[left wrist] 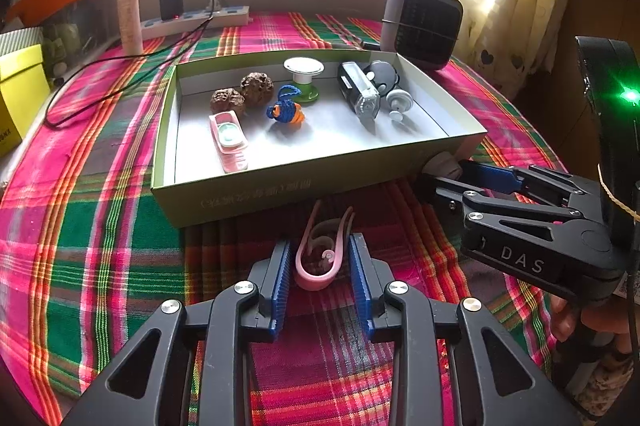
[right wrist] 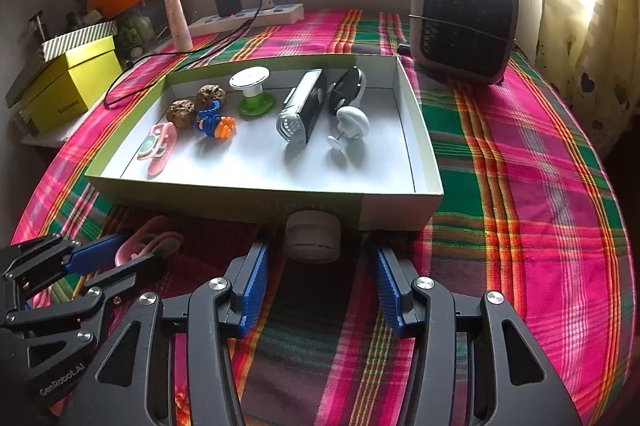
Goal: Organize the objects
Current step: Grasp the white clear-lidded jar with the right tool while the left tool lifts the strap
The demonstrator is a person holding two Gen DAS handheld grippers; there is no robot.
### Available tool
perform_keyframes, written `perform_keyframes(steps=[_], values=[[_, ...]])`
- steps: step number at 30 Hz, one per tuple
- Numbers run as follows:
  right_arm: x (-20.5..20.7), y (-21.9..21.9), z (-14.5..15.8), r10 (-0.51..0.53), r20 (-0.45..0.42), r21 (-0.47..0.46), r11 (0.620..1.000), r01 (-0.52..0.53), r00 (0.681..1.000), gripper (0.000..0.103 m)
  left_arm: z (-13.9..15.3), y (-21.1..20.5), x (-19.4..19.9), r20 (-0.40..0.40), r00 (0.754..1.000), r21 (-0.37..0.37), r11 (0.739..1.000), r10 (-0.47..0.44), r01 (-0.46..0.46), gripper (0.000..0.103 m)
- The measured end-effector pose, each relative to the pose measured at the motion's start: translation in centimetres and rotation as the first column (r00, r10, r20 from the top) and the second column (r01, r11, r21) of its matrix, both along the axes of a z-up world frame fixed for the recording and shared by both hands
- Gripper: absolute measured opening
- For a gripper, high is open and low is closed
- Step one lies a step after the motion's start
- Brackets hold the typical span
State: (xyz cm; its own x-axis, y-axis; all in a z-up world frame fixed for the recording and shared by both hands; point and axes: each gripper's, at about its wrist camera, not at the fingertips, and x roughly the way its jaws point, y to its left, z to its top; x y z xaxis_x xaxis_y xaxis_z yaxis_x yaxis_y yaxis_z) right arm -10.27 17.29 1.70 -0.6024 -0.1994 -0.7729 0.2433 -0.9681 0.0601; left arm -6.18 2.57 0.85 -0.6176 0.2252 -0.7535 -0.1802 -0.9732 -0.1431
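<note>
Plaid-covered tabletop under a bright window, shallow box at centre frame.

Left tongs: released, straddling pink clip, lower centre; thin springy legs likely to twist out on closing.

Right tongs: released, round cap just ahead, touching the box wall; could roll or jam there.

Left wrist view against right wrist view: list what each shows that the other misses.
Left only: the pink clip's full open U between the left gripper's open fingers; the person's hand.
Right only: the whole round grey-white container by the box wall, ahead of the open right gripper.
Both: the box, flashlight, walnuts, fan heater.
</note>
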Motion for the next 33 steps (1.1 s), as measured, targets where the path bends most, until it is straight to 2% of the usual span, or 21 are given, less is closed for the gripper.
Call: perform_keyframes(steps=[9,19,33], values=[[0.09,-0.10,0.06,0.007,-0.002,-0.004,1.000,-0.007,1.000,0.029,0.02,0.06,-0.16,0.001,1.000,0.006,1.000,0.002,-0.002,0.027],[0.26,-0.09,0.10,0.011,-0.004,-0.010,1.000,-0.011,1.000,0.029,0.03,-0.17,-0.25,0.002,1.000,0.020,1.000,0.015,-0.016,0.022],[0.75,-0.05,0.45,0.015,-0.013,-0.024,1.000,-0.015,1.000,0.029,0.16,-0.54,-0.11,0.000,1.000,0.023,0.999,0.031,-0.031,0.022]])
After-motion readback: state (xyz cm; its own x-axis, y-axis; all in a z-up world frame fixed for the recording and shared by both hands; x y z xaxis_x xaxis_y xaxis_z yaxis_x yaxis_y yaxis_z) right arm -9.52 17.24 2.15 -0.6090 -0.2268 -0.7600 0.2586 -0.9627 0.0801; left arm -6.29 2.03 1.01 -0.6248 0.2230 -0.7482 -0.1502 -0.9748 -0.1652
